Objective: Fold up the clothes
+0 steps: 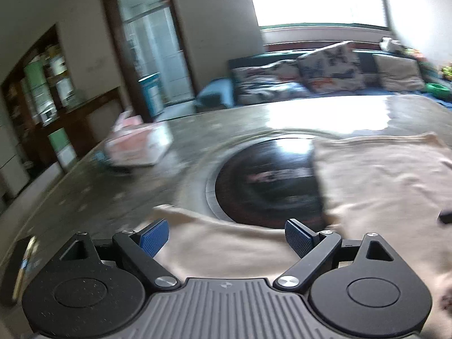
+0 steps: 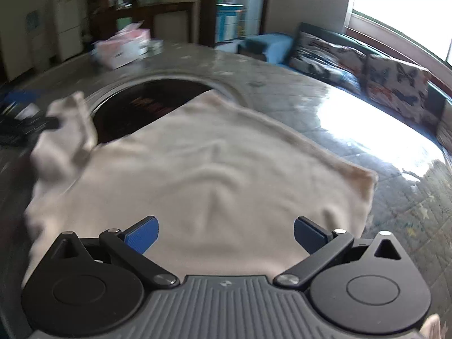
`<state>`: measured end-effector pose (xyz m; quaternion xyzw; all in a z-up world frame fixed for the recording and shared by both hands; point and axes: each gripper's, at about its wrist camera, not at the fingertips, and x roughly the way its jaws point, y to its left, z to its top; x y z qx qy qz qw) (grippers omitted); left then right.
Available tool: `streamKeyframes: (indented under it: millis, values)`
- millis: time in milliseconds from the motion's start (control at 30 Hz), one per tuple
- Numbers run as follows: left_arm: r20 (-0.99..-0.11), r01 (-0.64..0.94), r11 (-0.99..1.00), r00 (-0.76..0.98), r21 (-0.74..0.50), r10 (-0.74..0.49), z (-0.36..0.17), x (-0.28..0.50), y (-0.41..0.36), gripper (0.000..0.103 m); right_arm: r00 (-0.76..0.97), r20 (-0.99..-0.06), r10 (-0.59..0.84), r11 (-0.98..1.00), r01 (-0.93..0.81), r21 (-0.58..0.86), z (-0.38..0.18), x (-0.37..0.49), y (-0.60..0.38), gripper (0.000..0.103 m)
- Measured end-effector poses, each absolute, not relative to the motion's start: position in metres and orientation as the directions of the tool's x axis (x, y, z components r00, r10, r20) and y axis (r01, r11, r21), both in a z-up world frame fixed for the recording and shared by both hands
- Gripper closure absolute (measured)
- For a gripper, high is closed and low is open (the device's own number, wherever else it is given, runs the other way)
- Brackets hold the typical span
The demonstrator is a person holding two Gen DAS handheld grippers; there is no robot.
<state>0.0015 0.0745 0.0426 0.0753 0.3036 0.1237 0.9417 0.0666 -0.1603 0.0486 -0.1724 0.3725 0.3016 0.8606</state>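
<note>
A cream garment [image 2: 203, 169] lies spread on a round grey table [image 2: 282, 84], partly over the dark round panel [image 2: 147, 101] at the table's middle. In the left wrist view the garment [image 1: 381, 180] fills the right side, and a sleeve-like strip [image 1: 226, 234] runs under my left gripper [image 1: 227, 237]. That gripper is open with nothing between its blue pads [image 1: 155, 237]. My right gripper [image 2: 226, 236] hovers over the garment's near part, open and holding nothing. At the left of the right wrist view a blurred part of the garment [image 2: 65, 130] stands raised beside a dark shape; what holds it I cannot tell.
A pink and white box [image 1: 138, 144] sits on the far left of the table [image 1: 240, 124], also seen as the box [image 2: 124, 45] from the right wrist. A sofa with patterned cushions [image 1: 327, 67] stands behind the table under a bright window. Cabinets line the left wall.
</note>
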Motion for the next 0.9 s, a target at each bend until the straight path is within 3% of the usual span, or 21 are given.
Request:
streamKeyframes:
  millis: [267,433,733,900]
  values:
    - [-0.556,-0.002,0.963,0.816,0.271,0.158,0.027,0.000,0.015,0.012,0.583,-0.702,0.409,0.695,-0.697,-0.174,0.041,-0.014,-0.165,0.000]
    - [-0.563,0.046,0.951,0.814,0.307,0.143,0.022,-0.002,0.001,0.012,0.597,-0.668,0.445,0.740,-0.665,-0.102,0.053,-0.032,-0.190,0.000]
    - [-0.549,0.154,0.947,0.835,0.282,0.028,0.033,0.007,-0.039,0.012,0.666,-0.655,0.356,0.902,-0.428,0.056,0.058,-0.017,-0.273,0.000]
    - [-0.577,0.253,0.924,0.815,0.286,-0.045,0.018,0.004,-0.069,0.012,0.668,-0.704,0.241,0.961,-0.265,0.077,0.043,-0.013,-0.319,0.000]
